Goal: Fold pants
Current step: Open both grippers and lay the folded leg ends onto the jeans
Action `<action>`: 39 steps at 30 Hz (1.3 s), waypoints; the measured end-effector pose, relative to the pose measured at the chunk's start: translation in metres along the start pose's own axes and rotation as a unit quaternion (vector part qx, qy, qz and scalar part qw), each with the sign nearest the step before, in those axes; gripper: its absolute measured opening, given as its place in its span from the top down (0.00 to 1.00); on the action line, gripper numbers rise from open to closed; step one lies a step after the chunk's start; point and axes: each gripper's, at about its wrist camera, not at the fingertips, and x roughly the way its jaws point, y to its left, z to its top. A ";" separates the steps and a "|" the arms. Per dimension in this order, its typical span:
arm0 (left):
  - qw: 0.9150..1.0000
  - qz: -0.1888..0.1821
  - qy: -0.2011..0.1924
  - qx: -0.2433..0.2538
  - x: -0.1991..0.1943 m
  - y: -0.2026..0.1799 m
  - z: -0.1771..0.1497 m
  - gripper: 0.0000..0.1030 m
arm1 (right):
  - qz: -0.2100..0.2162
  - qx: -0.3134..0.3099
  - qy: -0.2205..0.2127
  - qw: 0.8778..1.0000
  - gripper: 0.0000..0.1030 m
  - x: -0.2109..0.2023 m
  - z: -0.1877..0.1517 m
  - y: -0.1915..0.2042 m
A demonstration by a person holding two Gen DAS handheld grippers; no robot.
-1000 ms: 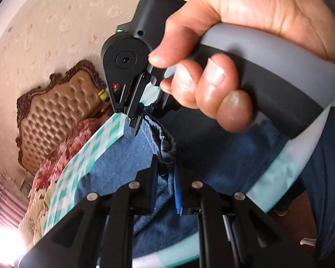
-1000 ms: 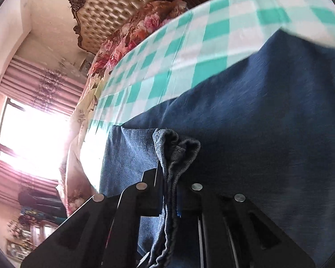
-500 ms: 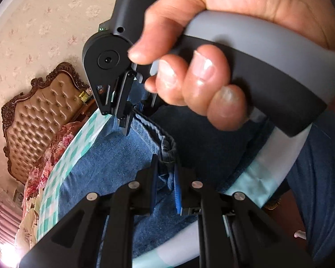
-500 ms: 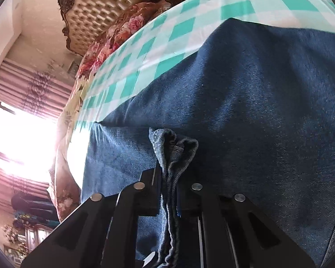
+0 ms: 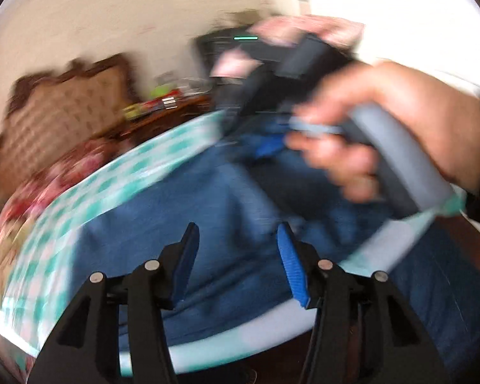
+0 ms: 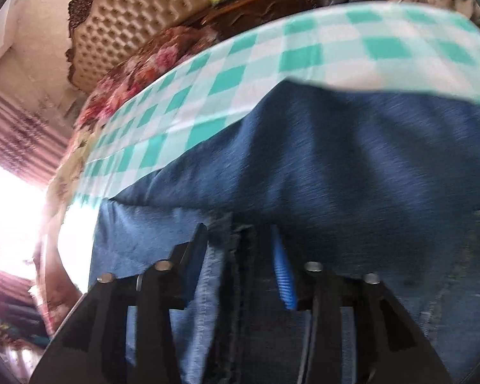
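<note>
Lying flat on a worktop point(image 6: 304, 51) draped in a green-and-white checked cloth, the dark blue denim pants point(image 6: 336, 160) fill the lower part of both wrist views. The left claw point(image 5: 236, 256) is opening, its two blue-padded fingers spread apart with only flat denim showing past the gap and nothing pinched between them. The right claw point(image 6: 240, 256) is opening too; a bunched, seamed edge of the pants stands between its fingers, nearer the left finger, and the pads do not press on it. In the blurred left wrist view a person's hand point(image 5: 384, 128) grips the grey handle of the right claw, above the far part of the pants. A tufted tan headboard point(image 6: 134, 28) stands beyond the worktop.
</note>
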 end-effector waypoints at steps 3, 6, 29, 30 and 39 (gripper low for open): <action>0.997 0.031 0.002 -0.072 -0.017 0.041 0.000 0.35 | -0.057 -0.018 -0.043 0.997 0.54 -0.026 0.000 0.004; 0.988 0.097 0.002 -0.118 -0.027 0.083 -0.005 0.10 | -0.106 -0.082 -0.096 0.986 0.22 -0.048 -0.011 0.034; 0.969 0.145 0.118 -0.163 0.026 0.210 -0.076 0.39 | -0.127 -0.174 -0.037 0.976 0.16 0.014 -0.092 0.094; 0.971 0.135 0.109 -0.163 0.028 0.213 -0.068 0.44 | -0.121 -0.168 -0.032 0.978 0.16 0.014 -0.092 0.092; 0.992 -0.004 0.120 -0.031 0.135 0.218 -0.004 0.54 | -0.126 -0.167 -0.015 0.978 0.11 0.017 -0.088 0.093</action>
